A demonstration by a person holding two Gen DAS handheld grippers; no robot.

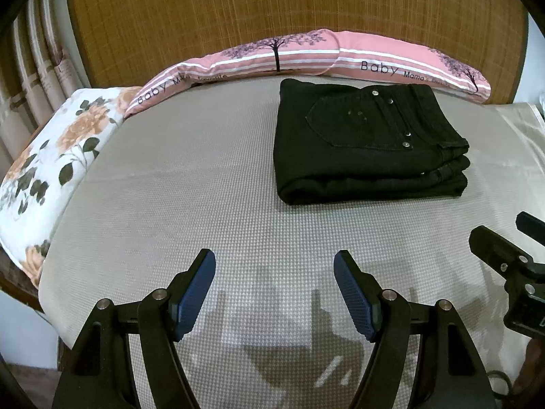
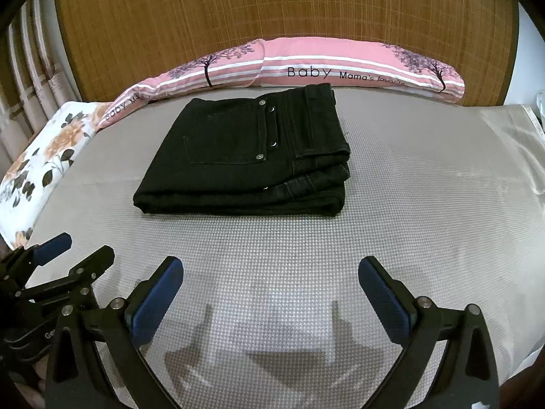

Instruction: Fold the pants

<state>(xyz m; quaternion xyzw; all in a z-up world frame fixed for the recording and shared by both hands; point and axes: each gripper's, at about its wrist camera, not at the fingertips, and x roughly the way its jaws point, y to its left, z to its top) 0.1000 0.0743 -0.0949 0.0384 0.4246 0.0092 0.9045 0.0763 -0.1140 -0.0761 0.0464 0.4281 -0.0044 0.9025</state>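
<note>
A pair of black pants (image 1: 361, 143) lies folded into a thick rectangle on the grey bed cover (image 1: 190, 177), back pocket and rivets facing up. In the right wrist view the pants (image 2: 248, 156) sit ahead and slightly left of centre. My left gripper (image 1: 274, 262) hovers over the bare cover well in front of the pants, open, with nothing between its blue pads. My right gripper (image 2: 270, 267) is also open and empty, short of the pants. The right gripper (image 1: 500, 255) shows at the right edge of the left wrist view, and the left gripper (image 2: 75, 245) at the lower left of the right wrist view.
A long pink pillow (image 1: 306, 54) printed with trees and "Baby" lies along the woven headboard (image 1: 272, 6) behind the pants. A white floral pillow (image 1: 51, 156) rests at the left edge. Curtains (image 1: 30, 68) hang at far left. The cover's edge drops off on the right (image 2: 521, 143).
</note>
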